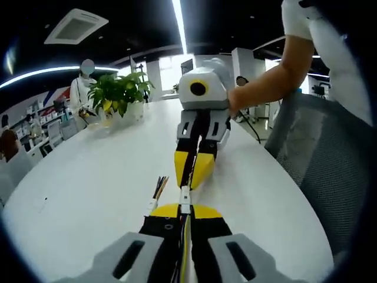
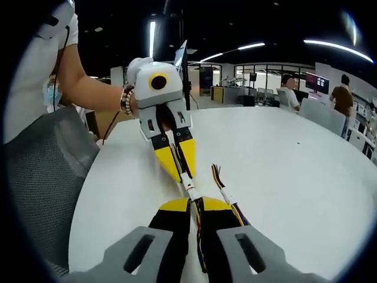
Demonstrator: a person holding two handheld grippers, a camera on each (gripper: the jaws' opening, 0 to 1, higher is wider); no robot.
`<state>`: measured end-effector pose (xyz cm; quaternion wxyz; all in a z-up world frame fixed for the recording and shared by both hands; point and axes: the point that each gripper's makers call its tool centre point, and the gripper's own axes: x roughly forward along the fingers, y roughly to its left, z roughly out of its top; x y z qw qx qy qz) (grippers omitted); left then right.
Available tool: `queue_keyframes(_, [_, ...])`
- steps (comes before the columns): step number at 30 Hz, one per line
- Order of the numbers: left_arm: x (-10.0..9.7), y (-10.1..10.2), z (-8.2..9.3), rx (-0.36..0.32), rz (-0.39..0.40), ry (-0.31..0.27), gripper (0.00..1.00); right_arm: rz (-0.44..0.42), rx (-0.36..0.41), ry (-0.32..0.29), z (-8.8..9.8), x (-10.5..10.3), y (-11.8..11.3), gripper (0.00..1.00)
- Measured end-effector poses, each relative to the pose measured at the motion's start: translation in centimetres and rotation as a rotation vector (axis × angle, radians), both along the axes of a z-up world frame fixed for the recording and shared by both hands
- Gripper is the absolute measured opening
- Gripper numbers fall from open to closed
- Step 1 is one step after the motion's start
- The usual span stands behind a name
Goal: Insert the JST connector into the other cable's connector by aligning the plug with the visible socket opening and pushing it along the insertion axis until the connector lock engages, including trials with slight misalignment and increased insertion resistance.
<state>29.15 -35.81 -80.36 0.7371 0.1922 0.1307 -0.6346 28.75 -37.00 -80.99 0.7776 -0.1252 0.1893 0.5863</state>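
Left gripper (image 1: 184, 213): jaws drawn almost together, pinching a thin cable that runs up between the yellow tips; in the right gripper view it comes in from the far side (image 2: 177, 168), yellow tips pointing toward the camera and closed on the same line of wire.
Right gripper (image 2: 196, 206): jaws nearly closed on its own cable, dark and yellow wires running between them; in the left gripper view it faces the camera (image 1: 193, 171), tips narrowed onto the wire.
Connector (image 1: 185, 196): small white piece lying in the gap between the two pairs of yellow tips, in line with both grippers; in the right gripper view it sits at (image 2: 188, 181), just ahead of the near tips. Whether plug and socket are fully seated cannot be told.
Spare cable (image 1: 156, 191): short bundle of coloured wires with a white end, lying loose on the tabletop just beside the near jaws; in the right gripper view at (image 2: 222, 184).
Tabletop (image 1: 94, 177): white, rounded; the grippers meet near the edge by the chair.
Chair (image 1: 318, 159): grey mesh back, against the tabletop edge.
Plant (image 1: 118, 91): green, potted, at the far edge of the tabletop.
Person's hand (image 1: 235, 100): gripping the body of the right gripper.
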Motion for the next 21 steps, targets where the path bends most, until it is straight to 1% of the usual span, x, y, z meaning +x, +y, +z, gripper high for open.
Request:
queue_keyframes(8, [-0.02,0.01,0.2,0.007,0.0,-0.019,0.0,0.001,-0.007,-0.011,0.16,0.02,0.13,0.02])
queue_keyframes(11, [0.01,0.07,0.21,0.003,0.0,-0.014,0.0,0.002,-0.008,-0.011,0.13,0.03,0.15,0.02])
queue_keyframes(13, [-0.06,-0.1,0.27,-0.006,-0.003,-0.007,0.0,0.008,0.009,-0.003,0.39,-0.11,0.42,0.02])
queue_keyframes(15, [-0.09,-0.36,0.35,-0.008,-0.005,-0.011,0.0,0.016,0.005,-0.012,0.43,-0.16,0.63,0.02])
queue_keyframes(16, [-0.08,-0.44,0.27,0.001,-0.007,-0.016,0.0,0.02,-0.015,-0.022,0.25,-0.08,0.55,0.02])
queue_keyframes(21, [0.04,-0.4,0.43,-0.012,-0.005,-0.007,0.0,0.01,0.004,-0.008,0.43,-0.04,0.37,0.02])
